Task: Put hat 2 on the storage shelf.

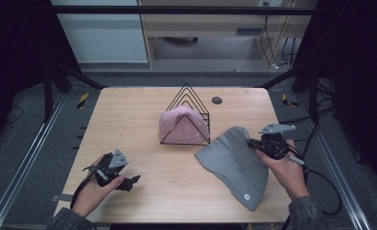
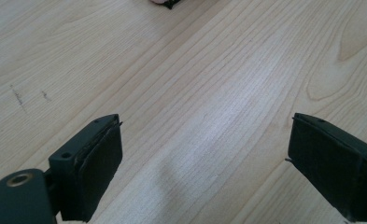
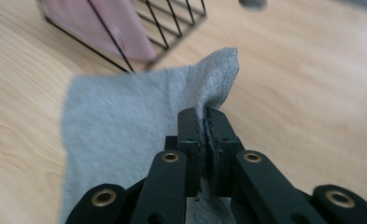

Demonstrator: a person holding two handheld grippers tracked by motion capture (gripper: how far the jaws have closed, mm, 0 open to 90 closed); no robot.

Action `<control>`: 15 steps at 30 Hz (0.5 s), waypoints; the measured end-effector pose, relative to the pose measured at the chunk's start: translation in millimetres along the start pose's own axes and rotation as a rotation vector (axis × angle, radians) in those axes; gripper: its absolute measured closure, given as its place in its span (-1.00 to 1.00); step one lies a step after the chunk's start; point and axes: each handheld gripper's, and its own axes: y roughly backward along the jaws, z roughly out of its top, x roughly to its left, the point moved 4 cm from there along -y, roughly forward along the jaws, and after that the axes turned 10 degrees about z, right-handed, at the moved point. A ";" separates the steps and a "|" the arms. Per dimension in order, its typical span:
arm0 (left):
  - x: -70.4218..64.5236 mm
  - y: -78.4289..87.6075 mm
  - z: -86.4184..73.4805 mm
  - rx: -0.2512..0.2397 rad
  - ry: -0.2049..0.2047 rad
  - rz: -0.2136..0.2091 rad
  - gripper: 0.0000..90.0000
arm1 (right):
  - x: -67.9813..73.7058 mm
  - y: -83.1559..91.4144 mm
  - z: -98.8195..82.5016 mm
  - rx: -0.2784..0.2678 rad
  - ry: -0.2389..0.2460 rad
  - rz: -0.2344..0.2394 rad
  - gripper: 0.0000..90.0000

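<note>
Lower left of the high view, the left tool [image 1: 128, 182] sits low over the table [image 1: 128, 110], gripped by the left hand [image 1: 97, 189]. In the left gripper view its jaws stand wide apart with bare wood grain between them, released, nothing in its grasp [image 2: 204, 154]. A sliver of pink and black peeks in at the top edge there, too little to tell more.

Centre of the high view, a black wire rack [image 1: 188, 103] of triangular loops stands on the table, and a pink hat [image 1: 179, 125] is tucked into it, bulging out on the left and front. A small dark round disc [image 1: 217, 100] lies on the wood just up and right of the rack.

Right of centre, the grey hat [image 1: 236, 163] lies spread flat on the table, running from just beside the rack's lower right corner down toward the bottom right, a small round badge near its lower end. At its upper right edge the right tool [image 1: 250, 142] has hold, with the right hand [image 1: 287, 167] behind it. The right gripper view shows it plainly: jaws clenched together on a fold of the grey hat [image 3: 125, 126], the fabric pinched between them and peaking up just beyond the tips [image 3: 204, 114]. The rack [image 3: 144, 28] and pink hat [image 3: 106, 23] sit upper left in that view.
</note>
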 end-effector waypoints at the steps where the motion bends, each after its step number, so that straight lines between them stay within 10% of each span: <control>1: -0.9 0.0 0.3 -0.001 -0.001 -0.005 -0.79 | 4.4 4.9 5.7 -0.013 0.016 0.002 0.91; 15: -6.2 2.5 3.4 -0.011 -0.003 -0.041 -0.84 | 48.7 45.3 66.4 -0.105 0.169 0.074 0.91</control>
